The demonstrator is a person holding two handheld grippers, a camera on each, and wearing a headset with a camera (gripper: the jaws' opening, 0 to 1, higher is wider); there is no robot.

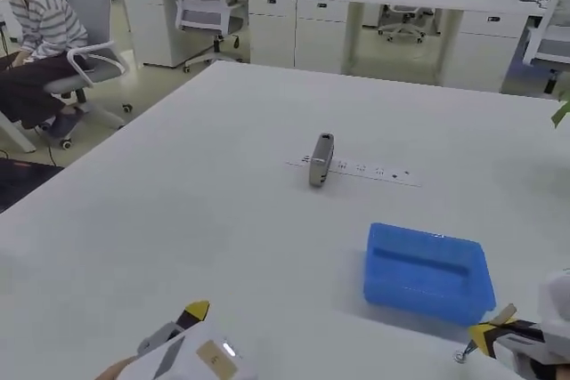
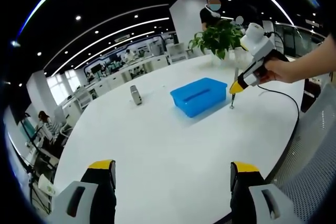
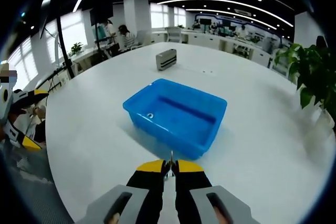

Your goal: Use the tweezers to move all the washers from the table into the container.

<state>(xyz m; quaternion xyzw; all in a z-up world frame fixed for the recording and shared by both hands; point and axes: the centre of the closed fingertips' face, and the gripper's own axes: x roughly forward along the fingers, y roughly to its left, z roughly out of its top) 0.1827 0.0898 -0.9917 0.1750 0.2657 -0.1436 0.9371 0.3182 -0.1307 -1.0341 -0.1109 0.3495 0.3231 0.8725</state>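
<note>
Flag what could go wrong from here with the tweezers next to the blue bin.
1. The tweezers are thin and clamped only by the shut jaws of the right gripper; pressing the tip on the table might twist them.
2. The tip stands close to the wall of the blue container, and the open left gripper is not holding it, so a knock might shove it.

I see the container [image 1: 427, 273] on the table [image 1: 223, 220], right of centre, toward my edge. One washer [image 3: 150, 115] lies in it, near its left corner in the right gripper view. The right claw [image 3: 170, 167] sits just before the container's near side with the tweezers [image 1: 465, 351] pinched in it, tip down at the table. The left claw [image 2: 173, 167] is over the near edge, well left of the container. Behind the container a small box [image 1: 321, 159] lies across a socket strip [image 1: 374, 170]. A plant [image 3: 310, 72] is far right.
</note>
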